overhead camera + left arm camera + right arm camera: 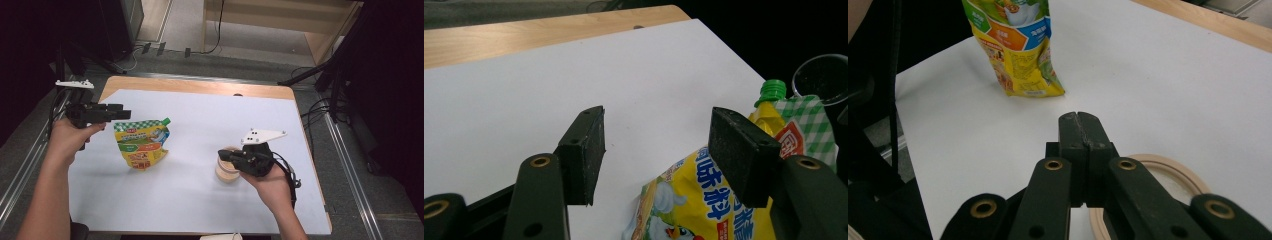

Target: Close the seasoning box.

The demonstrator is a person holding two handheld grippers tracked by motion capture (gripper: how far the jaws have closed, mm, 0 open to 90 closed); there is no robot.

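While you hold both tools above the white sheet, the stock reads as follows, each item placed against the seasoning pouch.

Item one, seasoning pouch: yellow, with a green checked top and a green screw cap. It lies flat on the sheet, left of centre, with the cap end pointing away from you.

Item two, left gripper: held in your left hand, just left of the pouch and at the level of its cap end, jaws pointing toward it. In the left gripper view the jaws stand spread with bare sheet between them; the pouch lies beyond and below the right-hand pad, and no pad is touching it.

Item three, right gripper: held in your right hand, well to the right of the pouch. In the right gripper view the two pads are pressed flat together with nothing between them, and the pouch lies farther off, ahead and to the left.

Item four, round wooden box: pale, with a light rim, standing on the sheet well right of the pouch, directly beneath the right gripper's tips. Whether the jaws touch it cannot be told.

Item five, table: its wooden edge shows beyond the sheet, on the far side of the pouch.
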